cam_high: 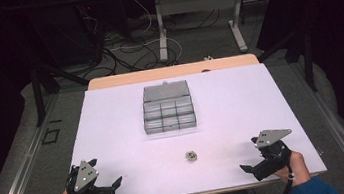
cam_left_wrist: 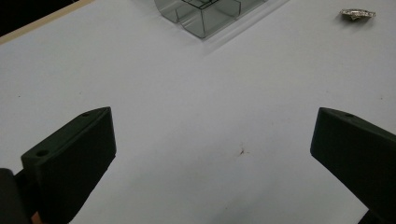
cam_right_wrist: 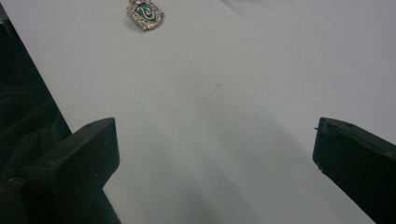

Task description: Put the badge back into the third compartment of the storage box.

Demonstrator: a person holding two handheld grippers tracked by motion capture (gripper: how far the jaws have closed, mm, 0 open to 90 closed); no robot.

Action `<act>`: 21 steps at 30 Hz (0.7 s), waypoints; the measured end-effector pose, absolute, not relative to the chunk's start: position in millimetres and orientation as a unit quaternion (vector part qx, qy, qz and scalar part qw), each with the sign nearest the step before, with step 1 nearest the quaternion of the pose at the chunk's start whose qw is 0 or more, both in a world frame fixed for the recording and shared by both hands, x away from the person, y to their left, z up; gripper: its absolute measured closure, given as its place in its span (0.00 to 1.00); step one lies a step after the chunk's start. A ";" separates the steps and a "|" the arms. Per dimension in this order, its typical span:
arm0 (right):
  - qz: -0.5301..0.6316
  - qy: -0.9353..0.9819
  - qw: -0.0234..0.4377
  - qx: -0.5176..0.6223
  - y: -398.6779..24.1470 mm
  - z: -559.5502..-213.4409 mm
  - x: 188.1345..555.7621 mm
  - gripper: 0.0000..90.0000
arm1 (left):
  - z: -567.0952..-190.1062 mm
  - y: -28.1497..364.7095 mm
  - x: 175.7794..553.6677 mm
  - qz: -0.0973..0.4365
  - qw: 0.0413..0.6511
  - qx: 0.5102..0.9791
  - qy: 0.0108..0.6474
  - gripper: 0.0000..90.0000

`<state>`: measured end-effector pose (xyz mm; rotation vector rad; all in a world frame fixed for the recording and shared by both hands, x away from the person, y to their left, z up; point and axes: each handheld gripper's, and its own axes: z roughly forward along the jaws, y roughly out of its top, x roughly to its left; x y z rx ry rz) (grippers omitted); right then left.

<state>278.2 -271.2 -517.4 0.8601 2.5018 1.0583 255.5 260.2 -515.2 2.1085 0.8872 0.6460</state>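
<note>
A small silver badge with a green crest (cam_high: 191, 155) lies on the white table (cam_high: 241, 103) near the front middle; it is at the top left of the right gripper view (cam_right_wrist: 145, 13) and the top right of the left gripper view (cam_left_wrist: 357, 14). A clear compartment box (cam_high: 168, 109) with its lid up stands behind it at mid-table, and its near corner (cam_left_wrist: 205, 16) shows in the left gripper view. My left gripper (cam_high: 105, 173) rests open at the front left corner. At the front right my right gripper (cam_high: 250, 155) is open too. Nothing lies between either pair of jaws.
The table's front edge runs just under both grippers. Beyond the far edge are table legs (cam_high: 161, 33) and loose cables (cam_high: 124, 53) on the floor. Dark curtains close both sides.
</note>
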 end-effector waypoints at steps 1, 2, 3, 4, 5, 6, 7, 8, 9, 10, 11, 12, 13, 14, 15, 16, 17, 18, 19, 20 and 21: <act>0.371 0.866 0.148 0.301 -270.6 -517.6 277.8 0.00 | -515.7 259.6 255.2 0.245 0.375 0.823 0.349 0.00; 0.372 0.866 0.150 0.299 -270.4 -517.2 277.9 0.00 | -515.7 259.7 255.2 0.245 0.375 0.823 0.349 0.00; 0.369 0.868 0.154 0.296 -270.4 -516.1 278.5 0.00 | -515.4 260.5 255.5 0.250 0.373 0.824 0.346 0.00; 0.370 0.866 0.153 0.299 -269.6 -515.7 278.1 0.00 | -515.5 260.6 255.5 0.250 0.374 0.823 0.347 0.00; 0.373 0.864 0.152 0.301 -268.4 -515.3 277.7 0.00 | -515.6 260.5 255.5 0.250 0.375 0.823 0.347 0.00; 0.373 0.864 0.152 0.301 -268.4 -515.3 277.7 0.00 | -515.5 260.5 255.4 0.249 0.374 0.824 0.346 0.00; 0.370 0.866 0.152 0.300 -266.7 -513.7 277.6 0.00 | -515.4 260.3 255.4 0.248 0.374 0.824 0.346 0.00; 0.371 0.866 0.153 0.298 -265.8 -513.4 277.7 0.00 | -515.2 260.3 255.4 0.251 0.374 0.824 0.345 0.00; 0.371 0.866 0.153 0.298 -265.8 -513.4 277.7 0.00 | -516.0 259.4 255.0 0.242 0.376 0.824 0.347 0.00; 0.368 0.866 0.151 0.304 -263.2 -512.1 277.8 0.00 | -516.3 259.5 255.6 0.241 0.374 0.826 0.346 0.01; 0.373 0.861 0.154 0.309 -261.4 -512.5 277.4 0.00 | -516.1 259.5 256.0 0.244 0.373 0.826 0.345 0.00; 0.376 0.859 0.155 0.310 -259.8 -512.4 277.5 0.00 | -516.2 259.1 255.4 0.242 0.374 0.825 0.347 0.01; 0.370 0.864 0.150 0.307 -259.2 -510.7 277.1 0.00 | -516.1 259.3 255.2 0.242 0.373 0.826 0.346 0.01; 0.377 0.861 0.157 0.304 -257.5 -510.8 277.6 0.00 | -516.1 259.3 255.2 0.242 0.373 0.826 0.346 0.00; 0.378 0.861 0.155 0.304 -255.9 -510.2 277.6 0.00 | -516.1 259.5 255.3 0.242 0.374 0.826 0.346 0.00; 0.378 0.861 0.155 0.304 -255.9 -510.2 277.6 0.00 | -516.1 259.7 255.3 0.242 0.374 0.826 0.346 0.00; 0.376 0.860 0.156 0.308 -254.2 -509.5 276.6 0.00 | -516.0 259.8 255.3 0.242 0.373 0.827 0.345 0.00; 0.374 0.862 0.151 0.305 -250.8 -509.0 277.1 0.00 | -516.1 259.7 255.4 0.241 0.372 0.827 0.344 0.00; 0.374 0.862 0.151 0.305 -250.8 -509.0 277.1 0.00 | -515.9 260.1 255.7 0.244 0.371 0.828 0.343 0.00; 0.375 0.863 0.152 0.304 -246.9 -509.3 278.4 0.00 | -516.0 260.2 255.6 0.244 0.371 0.827 0.344 0.00; 0.369 0.867 0.149 0.301 -245.2 -508.8 278.7 0.00 | -516.3 259.8 255.0 0.241 0.374 0.826 0.347 0.00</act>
